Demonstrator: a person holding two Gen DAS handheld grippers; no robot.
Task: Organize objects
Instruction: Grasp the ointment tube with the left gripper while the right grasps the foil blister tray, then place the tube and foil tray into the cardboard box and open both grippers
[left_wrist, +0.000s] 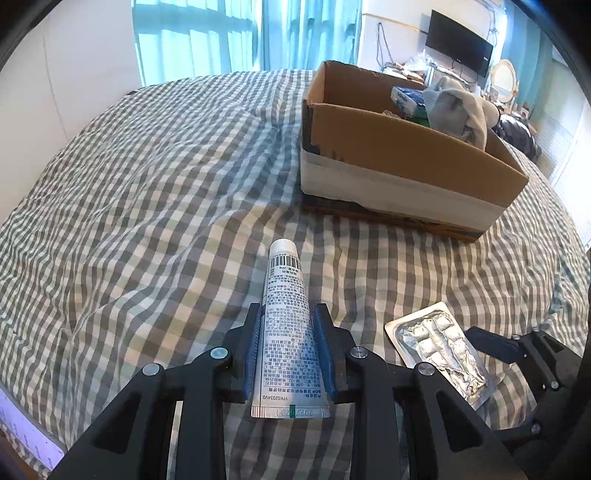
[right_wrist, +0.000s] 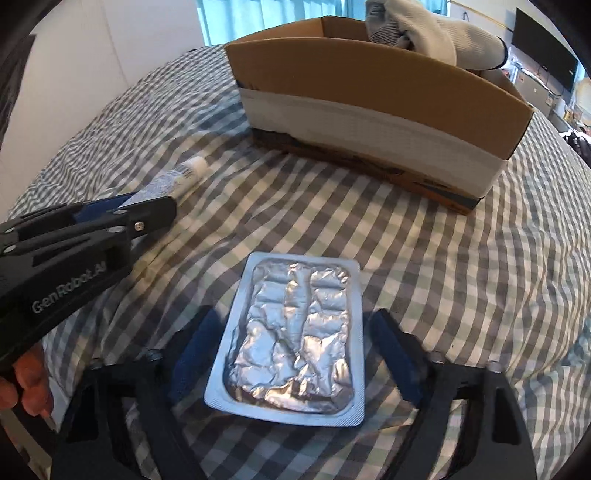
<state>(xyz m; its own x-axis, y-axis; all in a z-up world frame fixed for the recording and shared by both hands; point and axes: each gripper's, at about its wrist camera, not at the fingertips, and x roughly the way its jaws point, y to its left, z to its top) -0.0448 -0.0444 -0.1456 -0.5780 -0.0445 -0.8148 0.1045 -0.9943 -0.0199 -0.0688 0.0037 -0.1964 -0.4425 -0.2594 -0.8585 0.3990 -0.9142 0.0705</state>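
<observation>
My left gripper (left_wrist: 287, 314) is shut on a white printed tube (left_wrist: 284, 317), its cap pointing away from me over the checked bedspread. The tube also shows in the right wrist view (right_wrist: 177, 181), held in the left gripper (right_wrist: 162, 210). A crumpled silver foil blister pack (right_wrist: 291, 343) lies flat on the bed between the spread fingers of my open right gripper (right_wrist: 293, 325), not touched by the pads. The pack also shows in the left wrist view (left_wrist: 439, 347). An open cardboard box (left_wrist: 406, 155) stands beyond, also in the right wrist view (right_wrist: 369, 99).
The box holds a grey-white cloth (left_wrist: 461, 107) and a blue-white packet (left_wrist: 406, 98). The checked bedspread (left_wrist: 147, 192) stretches left. A white wall (left_wrist: 74, 66), curtains and a wall TV (left_wrist: 458, 44) lie behind. A hand (right_wrist: 26, 384) holds the left gripper.
</observation>
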